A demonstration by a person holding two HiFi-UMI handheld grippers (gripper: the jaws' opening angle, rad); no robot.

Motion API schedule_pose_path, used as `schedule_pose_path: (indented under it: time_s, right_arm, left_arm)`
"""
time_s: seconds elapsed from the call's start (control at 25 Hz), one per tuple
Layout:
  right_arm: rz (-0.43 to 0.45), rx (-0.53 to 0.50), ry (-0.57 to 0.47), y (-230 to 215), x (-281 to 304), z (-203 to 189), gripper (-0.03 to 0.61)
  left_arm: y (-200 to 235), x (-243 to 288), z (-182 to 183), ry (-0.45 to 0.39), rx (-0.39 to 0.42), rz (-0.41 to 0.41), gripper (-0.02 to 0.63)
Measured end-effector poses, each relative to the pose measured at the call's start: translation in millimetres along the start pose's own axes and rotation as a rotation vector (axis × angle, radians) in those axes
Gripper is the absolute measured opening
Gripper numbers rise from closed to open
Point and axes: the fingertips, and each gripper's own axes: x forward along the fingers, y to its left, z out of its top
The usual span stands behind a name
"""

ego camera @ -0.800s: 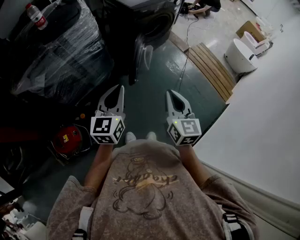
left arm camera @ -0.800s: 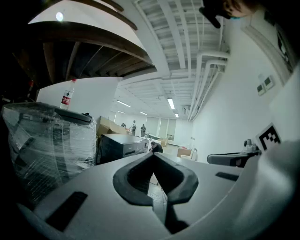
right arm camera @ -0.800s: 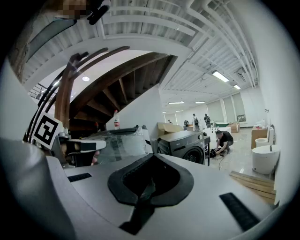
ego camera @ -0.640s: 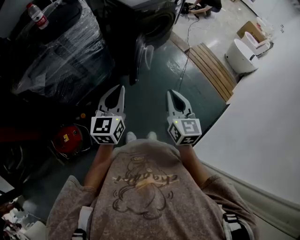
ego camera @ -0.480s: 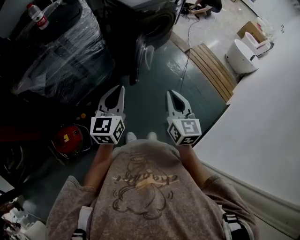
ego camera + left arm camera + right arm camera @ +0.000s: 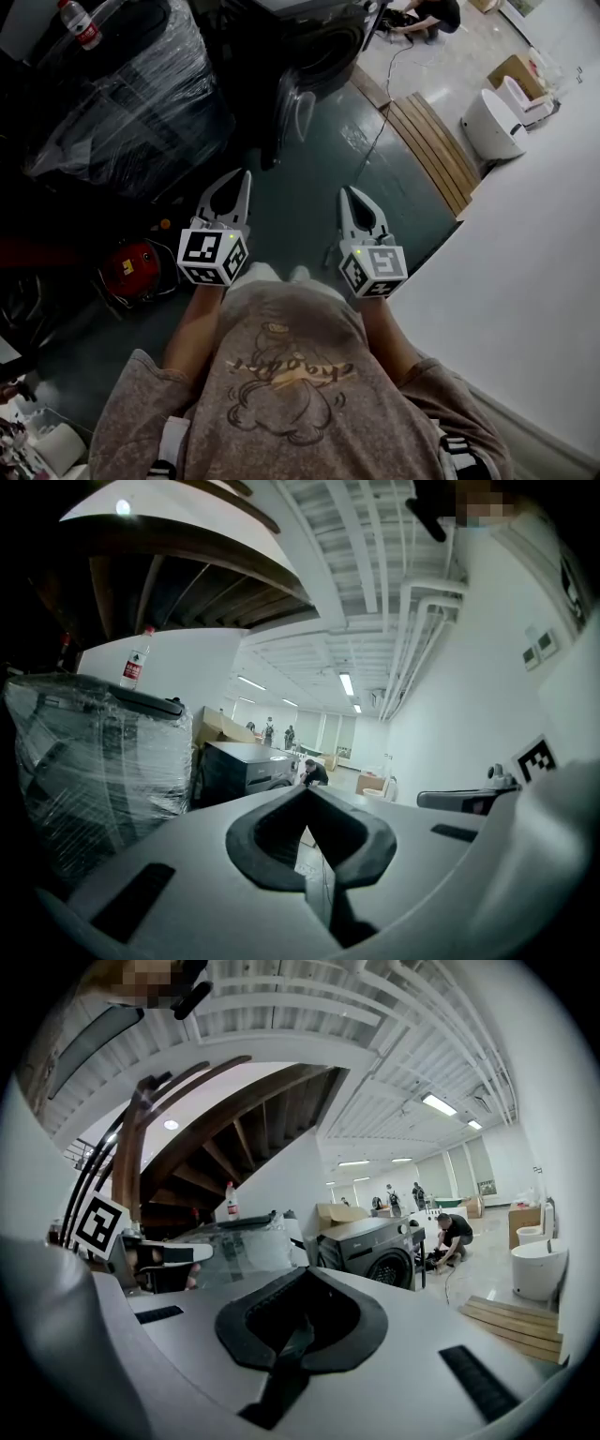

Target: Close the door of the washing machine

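Two grippers are showing in the head view, the left gripper [image 6: 242, 178] and the right gripper [image 6: 350, 194]. Both are hovering above the dark green floor [image 6: 309, 178], just ahead of the person's shirt [image 6: 291, 375]. Each one's jaws are lying together at the tips, holding nothing.

One washing machine [image 6: 314, 37] is standing at the top of the view, well apart from both grippers. Its one door [image 6: 286, 108] is hanging open, swung out toward the person and showing nearly edge-on, a dark round pane in a pale rim. Only open floor is lying between the grippers and that door.

Left of the machine, one film-wrapped appliance [image 6: 122, 94] is carrying a single bottle [image 6: 77, 25] with a red label. One red round object [image 6: 134, 264] is sitting low on the left.

To the right, a stack of wooden planks [image 6: 436, 145] is lying with a thin cable [image 6: 380, 117] trailing beside it. One white rounded fixture [image 6: 492, 122] and one cardboard box [image 6: 520, 70] are sitting further off. One crouching person [image 6: 427, 14] is working beyond the machine.
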Motion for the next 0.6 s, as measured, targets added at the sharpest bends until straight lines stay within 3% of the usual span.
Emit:
schedule_pose_path:
  time_s: [0.28,0.6]
  right_arm:
    - [0.019,0.010,0.033,-21,18,-12,-0.003]
    - [0.004,0.026,0.050,-33,79,-10,-0.003]
  left_arm:
    - [13,20,6,-0.025,-0.008,0.054,-0.002]
    - [49,74,13,-0.013,-0.024,0.032,-0.002]
